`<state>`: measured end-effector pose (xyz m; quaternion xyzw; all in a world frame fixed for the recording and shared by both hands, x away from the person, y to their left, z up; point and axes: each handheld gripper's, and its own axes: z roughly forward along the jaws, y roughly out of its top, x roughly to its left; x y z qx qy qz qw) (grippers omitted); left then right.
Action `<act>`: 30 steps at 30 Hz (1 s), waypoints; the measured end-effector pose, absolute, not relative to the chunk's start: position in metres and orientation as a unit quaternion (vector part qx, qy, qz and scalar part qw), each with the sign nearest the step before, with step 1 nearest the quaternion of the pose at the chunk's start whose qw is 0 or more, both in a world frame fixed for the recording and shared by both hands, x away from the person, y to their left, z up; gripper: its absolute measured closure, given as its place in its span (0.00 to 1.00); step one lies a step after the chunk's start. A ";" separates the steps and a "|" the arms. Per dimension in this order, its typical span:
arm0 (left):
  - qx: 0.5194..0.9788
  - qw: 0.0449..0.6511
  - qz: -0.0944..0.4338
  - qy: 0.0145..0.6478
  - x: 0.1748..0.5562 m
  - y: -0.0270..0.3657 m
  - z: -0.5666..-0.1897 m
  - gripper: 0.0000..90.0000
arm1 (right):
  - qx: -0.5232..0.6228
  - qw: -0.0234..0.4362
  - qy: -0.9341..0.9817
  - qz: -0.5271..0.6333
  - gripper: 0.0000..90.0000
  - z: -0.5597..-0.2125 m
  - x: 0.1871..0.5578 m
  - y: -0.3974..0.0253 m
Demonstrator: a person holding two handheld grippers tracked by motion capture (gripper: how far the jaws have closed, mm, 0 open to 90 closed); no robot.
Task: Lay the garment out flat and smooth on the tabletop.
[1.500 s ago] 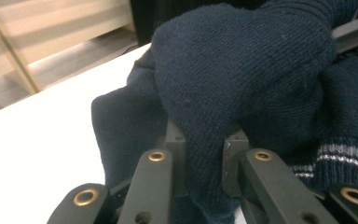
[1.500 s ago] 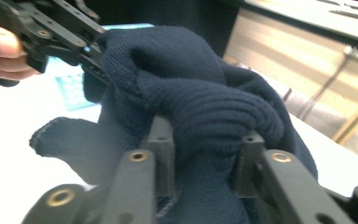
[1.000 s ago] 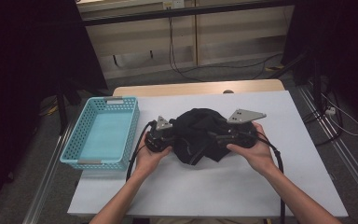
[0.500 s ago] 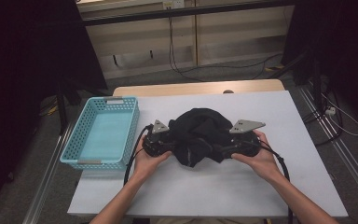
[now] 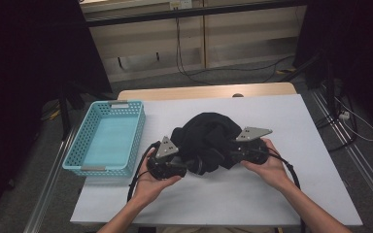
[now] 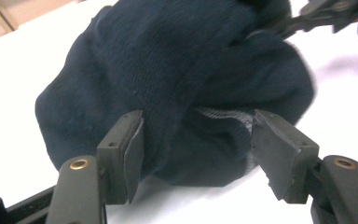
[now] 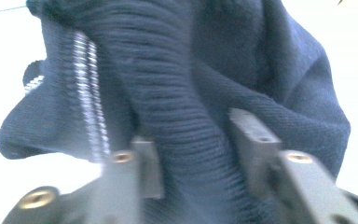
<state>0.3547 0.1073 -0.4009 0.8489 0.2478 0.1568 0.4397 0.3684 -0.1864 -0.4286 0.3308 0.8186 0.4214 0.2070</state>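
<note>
A dark navy knitted garment (image 5: pixel 209 131) lies bunched in the middle of the white table (image 5: pixel 223 199). My left gripper (image 5: pixel 195 166) comes at it from the left near side. In the left gripper view the gripper (image 6: pixel 196 140) is open, its jaws wide apart around a fold of the garment (image 6: pixel 177 60). My right gripper (image 5: pixel 225 155) meets the bundle from the right. In the right gripper view the gripper (image 7: pixel 191 135) has a thick ribbed roll of the garment (image 7: pixel 261 70) filling its jaws, beside a white zip (image 7: pixel 86 79).
A light blue plastic basket (image 5: pixel 77 145) with nothing in it stands at the table's left edge. Bare white table lies in front of and to the right of the bundle. Cables trail from both grippers toward the near edge. Dark floor and cabinets lie beyond the table.
Both hands have drawn toward the near edge, the left one farther. The bundle has been pulled slightly nearer, and its near edge now sits lower between the grippers.
</note>
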 end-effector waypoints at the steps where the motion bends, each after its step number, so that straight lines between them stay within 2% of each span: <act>1: 0.848 0.443 0.158 0.244 0.353 0.107 -0.399 0.40 | 0.328 0.210 0.817 0.424 0.78 -0.427 0.368 -0.187; 4: 0.844 0.453 0.161 0.238 0.345 0.108 -0.394 0.40 | 0.324 0.212 0.814 0.433 0.86 -0.424 0.367 -0.187; 9: 0.853 0.447 0.145 0.227 0.346 0.099 -0.398 0.40 | 0.327 0.232 0.798 0.450 0.88 -0.408 0.369 -0.195; 11: 0.863 0.436 0.138 0.213 0.348 0.088 -0.404 0.35 | 0.331 0.244 0.789 0.457 0.88 -0.399 0.370 -0.201; 13: 0.882 0.406 0.118 0.209 0.352 0.073 -0.411 0.23 | 0.336 0.259 0.777 0.465 0.89 -0.389 0.372 -0.208; 15: 0.885 0.387 0.111 0.232 0.360 0.062 -0.420 0.15 | 0.343 0.271 0.765 0.472 0.89 -0.381 0.374 -0.215; 17: 0.888 0.372 0.121 0.241 0.368 0.056 -0.428 0.16 | 0.353 0.280 0.754 0.478 0.89 -0.376 0.375 -0.223; 20: 0.891 0.356 0.155 0.234 0.380 0.054 -0.436 0.27 | 0.367 0.287 0.739 0.486 0.89 -0.370 0.375 -0.236; 24: 0.897 0.333 0.174 0.232 0.383 0.053 -0.441 0.48 | 0.383 0.287 0.726 0.494 0.89 -0.367 0.376 -0.250; 27: 0.898 0.337 0.167 0.230 0.385 0.055 -0.441 0.69 | 0.387 0.284 0.727 0.492 0.89 -0.369 0.377 -0.251; 30: 0.885 0.366 0.152 0.244 0.386 0.064 -0.431 0.78 | 0.381 0.284 0.731 0.490 0.89 -0.369 0.376 -0.248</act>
